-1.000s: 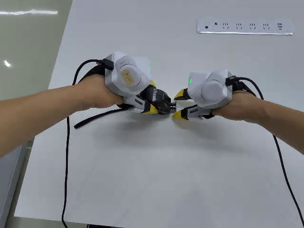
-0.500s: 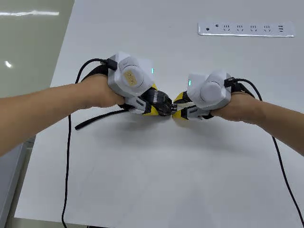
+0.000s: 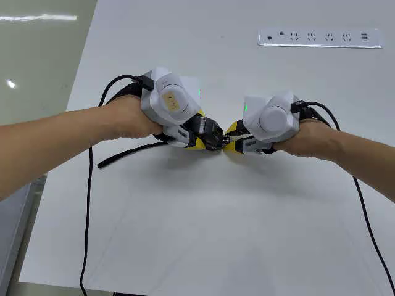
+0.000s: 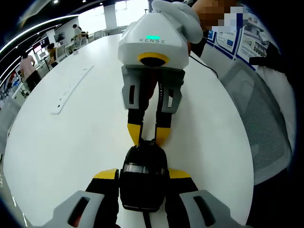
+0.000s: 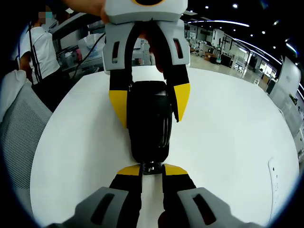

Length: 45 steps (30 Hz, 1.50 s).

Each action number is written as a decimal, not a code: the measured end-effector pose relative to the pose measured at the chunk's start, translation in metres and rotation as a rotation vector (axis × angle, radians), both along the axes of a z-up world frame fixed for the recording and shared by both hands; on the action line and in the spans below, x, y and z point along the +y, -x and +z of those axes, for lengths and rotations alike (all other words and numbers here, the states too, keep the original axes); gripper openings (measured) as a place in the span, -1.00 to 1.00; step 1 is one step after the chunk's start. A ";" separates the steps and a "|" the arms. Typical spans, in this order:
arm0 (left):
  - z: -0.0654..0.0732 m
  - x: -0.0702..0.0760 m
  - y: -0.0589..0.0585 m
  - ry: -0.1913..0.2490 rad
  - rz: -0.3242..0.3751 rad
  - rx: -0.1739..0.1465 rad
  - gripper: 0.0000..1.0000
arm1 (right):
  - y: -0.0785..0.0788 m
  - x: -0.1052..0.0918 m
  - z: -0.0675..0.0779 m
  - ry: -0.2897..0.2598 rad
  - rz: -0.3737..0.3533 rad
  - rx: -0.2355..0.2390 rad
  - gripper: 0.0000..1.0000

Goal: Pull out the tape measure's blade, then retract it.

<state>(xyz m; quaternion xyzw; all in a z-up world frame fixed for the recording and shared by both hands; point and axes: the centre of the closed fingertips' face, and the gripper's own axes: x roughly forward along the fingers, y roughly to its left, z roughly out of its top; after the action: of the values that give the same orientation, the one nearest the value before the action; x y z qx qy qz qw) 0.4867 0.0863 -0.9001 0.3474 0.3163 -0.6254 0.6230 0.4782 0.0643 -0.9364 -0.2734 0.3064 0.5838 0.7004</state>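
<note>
Well behind tape measure [image 3: 208, 131], power strip [image 3: 319, 37] on white table [image 3: 203, 234].

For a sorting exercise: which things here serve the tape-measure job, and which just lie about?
In the job: black plastic tape measure; left gripper clamping it; right gripper pinching its metal blade tip.
Lying about: long white plastic power strip; white tabletop.
</note>
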 end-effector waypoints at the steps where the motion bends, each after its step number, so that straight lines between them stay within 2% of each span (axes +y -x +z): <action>1: 0.000 0.000 0.000 0.002 -0.004 -0.004 -0.31 | 0.000 0.000 0.000 -0.001 0.000 -0.001 -0.69; 8: 0.000 0.000 0.000 0.001 -0.014 -0.007 -0.33 | 0.002 0.000 0.001 -0.004 -0.002 0.010 -0.70; 16: 0.000 0.000 0.000 0.003 -0.026 -0.005 -0.34 | 0.003 0.001 0.002 -0.002 0.022 -0.012 -0.73; 22: 0.000 0.000 -0.001 0.010 -0.023 -0.002 -0.35 | 0.003 0.001 0.002 -0.002 0.018 -0.006 -0.75; 45: -0.001 -0.001 0.000 -0.011 -0.032 -0.012 -0.36 | 0.003 -0.007 0.001 0.013 0.038 -0.004 -0.75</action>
<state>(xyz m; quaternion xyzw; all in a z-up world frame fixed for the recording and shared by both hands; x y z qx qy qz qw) 0.4866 0.0855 -0.9007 0.3598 0.3102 -0.6315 0.6128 0.4752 0.0570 -0.9354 -0.2849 0.3034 0.5943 0.6881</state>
